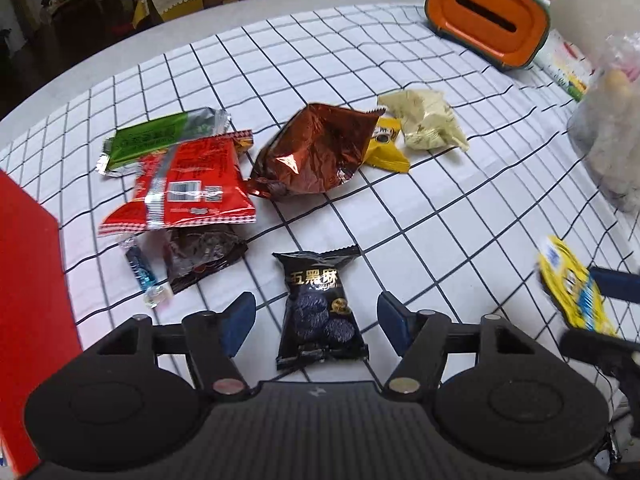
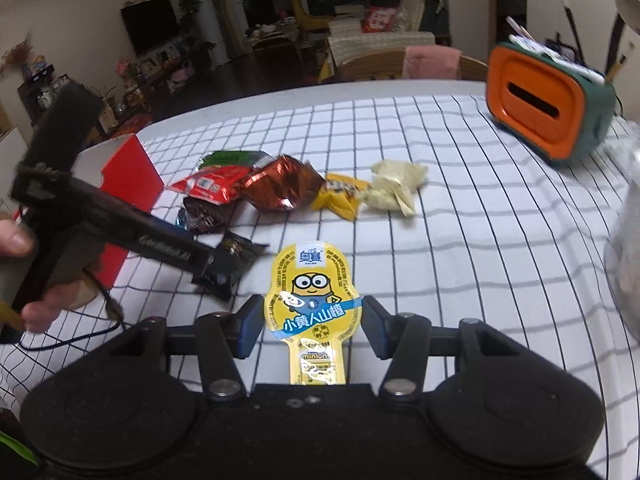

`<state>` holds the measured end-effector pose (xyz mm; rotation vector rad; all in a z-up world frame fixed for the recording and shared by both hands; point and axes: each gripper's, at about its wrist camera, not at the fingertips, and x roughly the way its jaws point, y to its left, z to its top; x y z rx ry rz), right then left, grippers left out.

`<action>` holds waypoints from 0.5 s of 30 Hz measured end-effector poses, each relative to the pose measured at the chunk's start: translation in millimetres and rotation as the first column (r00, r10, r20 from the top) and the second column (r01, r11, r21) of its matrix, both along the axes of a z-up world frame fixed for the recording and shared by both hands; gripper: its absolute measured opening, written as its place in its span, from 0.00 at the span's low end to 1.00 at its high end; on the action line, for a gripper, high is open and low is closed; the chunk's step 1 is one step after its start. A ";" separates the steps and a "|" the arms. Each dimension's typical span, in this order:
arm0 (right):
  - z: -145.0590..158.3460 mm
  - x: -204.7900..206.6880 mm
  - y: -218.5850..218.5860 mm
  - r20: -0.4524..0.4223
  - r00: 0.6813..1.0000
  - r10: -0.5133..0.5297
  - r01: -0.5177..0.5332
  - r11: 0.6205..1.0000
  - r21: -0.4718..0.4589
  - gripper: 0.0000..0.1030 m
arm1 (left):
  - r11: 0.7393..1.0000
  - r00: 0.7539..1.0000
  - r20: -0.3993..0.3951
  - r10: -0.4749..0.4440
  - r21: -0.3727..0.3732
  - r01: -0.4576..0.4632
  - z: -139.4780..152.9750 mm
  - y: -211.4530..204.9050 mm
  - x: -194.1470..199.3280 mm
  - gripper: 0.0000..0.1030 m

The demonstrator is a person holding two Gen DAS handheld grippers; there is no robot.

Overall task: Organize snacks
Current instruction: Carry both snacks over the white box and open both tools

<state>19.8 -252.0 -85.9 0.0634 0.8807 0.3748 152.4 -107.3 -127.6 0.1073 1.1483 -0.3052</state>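
My left gripper [image 1: 316, 320] is open, its blue pads on either side of a black sesame-snack packet [image 1: 318, 308] lying on the checked cloth; the packet also shows in the right wrist view [image 2: 232, 266]. My right gripper [image 2: 314, 324] stands with its pads on either side of a yellow Minions snack pack [image 2: 314, 304], which looks lifted above the cloth; it also shows at the left wrist view's right edge [image 1: 572, 284]. Farther back lie a red packet [image 1: 188, 184], a green packet [image 1: 160, 136], a copper foil bag [image 1: 316, 152], a yellow packet [image 1: 386, 146] and a cream wrapper [image 1: 428, 120].
A red box [image 1: 28, 280] stands at the left edge of the table. An orange and green tissue box [image 1: 488, 16] stands at the back right. A clear plastic bag [image 1: 608, 136] sits at the right. A dark brown packet [image 1: 204, 256] and a blue candy [image 1: 142, 272] lie by the red packet.
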 end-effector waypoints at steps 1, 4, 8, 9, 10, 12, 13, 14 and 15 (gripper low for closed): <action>-1.1 -1.8 -2.0 -0.005 1.000 -0.004 0.004 1.000 -0.004 0.50 | 1.000 1.000 -0.002 0.002 0.002 -0.002 -3.1 -2.1 2.1 0.65; -3.3 -6.5 -7.3 -0.013 1.000 -0.016 0.016 1.000 -0.011 0.50 | 1.000 1.000 -0.011 0.014 0.008 -0.014 -10.2 -5.6 6.4 0.61; -4.4 -8.8 -12.1 -0.016 1.000 -0.018 0.017 1.000 -0.016 0.50 | 0.999 0.999 -0.030 0.032 0.026 -0.031 -18.0 -6.6 10.3 0.39; -4.9 -8.8 -12.7 -0.016 1.000 -0.015 0.015 1.000 -0.017 0.50 | 0.999 0.999 -0.033 0.035 0.031 -0.034 -19.4 -6.6 10.6 0.36; -5.4 -8.9 -12.8 -0.016 1.000 -0.013 0.013 1.000 -0.018 0.50 | 0.999 0.999 -0.033 0.037 0.033 -0.036 -20.3 -6.4 10.6 0.35; -6.0 -9.0 -13.5 -0.016 1.000 -0.009 0.008 1.000 -0.018 0.50 | 0.999 0.999 -0.028 0.044 0.025 -0.043 -20.1 -5.1 10.0 0.33; -6.2 -9.0 -13.6 -0.016 1.000 -0.006 0.005 1.000 -0.018 0.50 | 0.999 0.999 -0.024 0.048 0.027 -0.047 -19.8 -5.0 9.5 0.33; -6.3 -8.1 -14.0 -0.016 1.000 -0.003 0.003 1.000 -0.018 0.50 | 0.998 0.999 -0.022 0.050 0.031 -0.049 -19.3 -5.2 9.0 0.32; -6.4 -7.5 -13.9 -0.015 1.000 -0.001 0.001 1.000 -0.018 0.50 | 0.998 0.998 -0.020 0.052 0.031 -0.052 -18.6 -5.0 8.2 0.32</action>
